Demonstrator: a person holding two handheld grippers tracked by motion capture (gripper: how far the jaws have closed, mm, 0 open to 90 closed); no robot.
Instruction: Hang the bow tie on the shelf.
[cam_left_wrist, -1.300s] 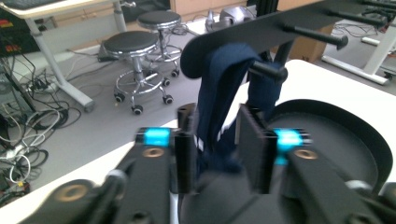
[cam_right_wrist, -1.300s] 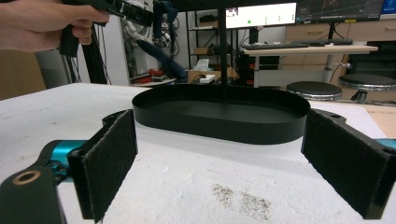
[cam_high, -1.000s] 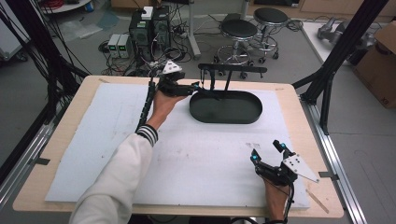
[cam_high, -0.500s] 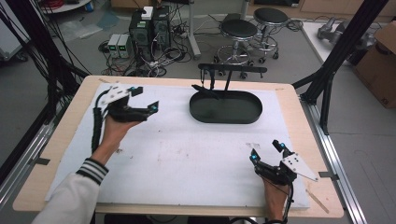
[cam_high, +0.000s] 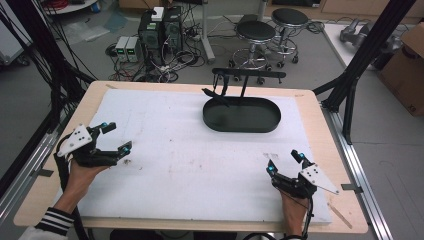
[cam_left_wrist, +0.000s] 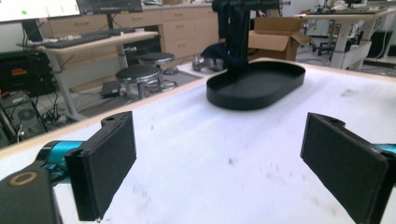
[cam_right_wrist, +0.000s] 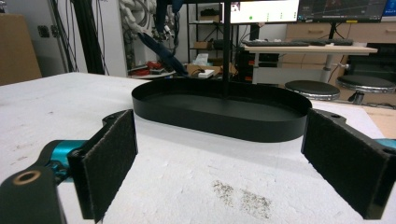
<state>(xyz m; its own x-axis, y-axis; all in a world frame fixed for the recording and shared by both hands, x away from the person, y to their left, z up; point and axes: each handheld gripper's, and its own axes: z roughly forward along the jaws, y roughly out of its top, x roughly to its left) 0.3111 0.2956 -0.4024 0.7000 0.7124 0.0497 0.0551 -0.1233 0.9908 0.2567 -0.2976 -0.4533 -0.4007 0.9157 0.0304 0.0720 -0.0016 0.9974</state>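
blk tray (cam_high: 242, 121), white mat (cam_high: 175, 165), striped cuff (cam_high: 55, 221)

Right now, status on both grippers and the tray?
Left gripper open, empty. Right gripper open, empty. Black oval tray untouched, far side. Nothing between.

The white mat (cam_high: 190, 160) lies bare between the left gripper (cam_high: 115, 137) and right gripper (cam_high: 285, 162). The only obstacle is the black tray (cam_high: 241, 122) at the far side, with a stand (cam_high: 248, 76) over it, apparently rising from inside.
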